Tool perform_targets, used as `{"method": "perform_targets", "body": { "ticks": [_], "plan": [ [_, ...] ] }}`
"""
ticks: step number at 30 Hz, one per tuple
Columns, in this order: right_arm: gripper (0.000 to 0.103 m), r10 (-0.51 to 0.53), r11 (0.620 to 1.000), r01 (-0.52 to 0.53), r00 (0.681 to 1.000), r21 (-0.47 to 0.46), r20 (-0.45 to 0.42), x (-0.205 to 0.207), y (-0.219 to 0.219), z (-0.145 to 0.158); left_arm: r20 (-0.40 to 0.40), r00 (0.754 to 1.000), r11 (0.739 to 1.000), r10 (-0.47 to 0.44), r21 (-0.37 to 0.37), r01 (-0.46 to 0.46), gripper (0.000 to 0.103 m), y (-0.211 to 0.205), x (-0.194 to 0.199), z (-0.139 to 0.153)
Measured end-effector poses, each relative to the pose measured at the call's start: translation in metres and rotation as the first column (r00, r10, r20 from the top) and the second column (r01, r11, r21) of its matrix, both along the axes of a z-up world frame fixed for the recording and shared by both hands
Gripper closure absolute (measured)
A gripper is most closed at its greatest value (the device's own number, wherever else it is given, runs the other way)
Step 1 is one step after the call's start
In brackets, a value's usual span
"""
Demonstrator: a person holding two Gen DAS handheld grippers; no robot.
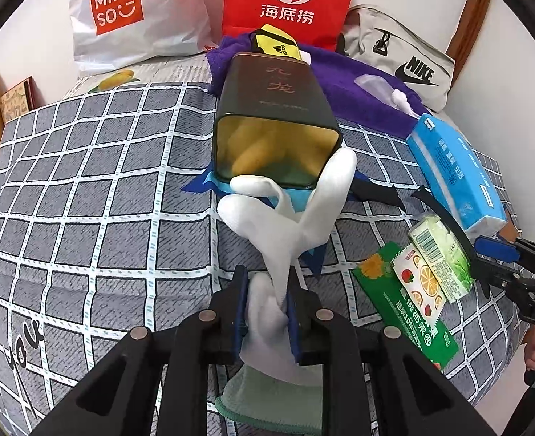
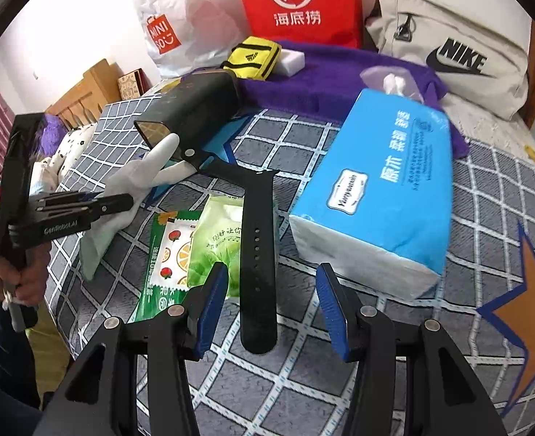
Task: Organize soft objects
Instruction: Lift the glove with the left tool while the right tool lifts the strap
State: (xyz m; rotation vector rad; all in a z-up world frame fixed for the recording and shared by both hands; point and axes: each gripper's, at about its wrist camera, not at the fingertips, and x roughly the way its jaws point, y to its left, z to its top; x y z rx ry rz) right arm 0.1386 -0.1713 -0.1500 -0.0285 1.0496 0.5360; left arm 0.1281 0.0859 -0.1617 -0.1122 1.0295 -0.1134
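My left gripper (image 1: 267, 283) is shut on a white glove (image 1: 296, 214). The glove's fingers reach up to the open mouth of a dark tin box (image 1: 274, 120) lying on its side on the checked bedspread. In the right wrist view the left gripper (image 2: 122, 201) holds the same glove (image 2: 140, 174) beside the tin (image 2: 194, 109). My right gripper (image 2: 271, 305) is open above a black watch strap (image 2: 258, 247). A blue tissue pack (image 2: 383, 189) lies just right of it. Green snack packets (image 2: 209, 239) lie to its left.
A purple towel (image 1: 358, 91) with a yellow Adidas pouch (image 1: 276, 45) lies behind the tin. A red Hi bag (image 1: 289, 0), a Miniso bag (image 1: 129, 18) and a Nike bag (image 1: 405, 61) stand along the wall. A pale green cloth (image 1: 267, 396) lies under my left gripper.
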Motion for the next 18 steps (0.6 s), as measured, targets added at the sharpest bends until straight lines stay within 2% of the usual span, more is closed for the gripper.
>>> {"method": "perform_targets", "body": {
  "ticks": [3, 5, 6, 7, 15, 18],
  "plan": [
    [0.055, 0.013, 1.000, -0.013, 1.000, 0.003, -0.009, 0.003, 0.006, -0.006, 0.002, 1.000, 1.000, -0.002, -0.001, 0.002, 0.084, 0.001, -0.001, -0.001],
    [0.064, 0.036, 0.999, -0.035, 0.999, 0.016, -0.008, 0.002, 0.010, -0.009, 0.000, 1.000, 1.000, -0.003, -0.007, 0.003, 0.083, 0.002, 0.000, 0.000],
    [0.074, 0.044, 0.999, -0.044, 0.999, 0.032, -0.007, 0.001, 0.010, -0.009, 0.001, 1.000, 1.000, -0.005, -0.009, 0.005, 0.083, 0.002, -0.001, 0.000],
    [0.077, 0.045, 0.998, -0.045, 0.999, 0.044, -0.007, 0.001, 0.011, -0.008, 0.001, 1.000, 1.000, -0.006, -0.011, 0.006, 0.083, 0.003, -0.001, 0.000],
    [0.080, 0.065, 0.998, -0.065, 0.998, 0.023, 0.007, -0.014, 0.000, 0.002, 0.006, 1.000, 1.000, -0.008, -0.011, 0.008, 0.081, 0.002, -0.001, -0.001],
    [0.080, 0.064, 0.998, -0.064, 0.998, 0.001, -0.013, -0.012, 0.001, -0.004, 0.008, 1.000, 1.000, -0.010, -0.003, 0.010, 0.079, -0.002, 0.000, -0.001]
  ]
}}
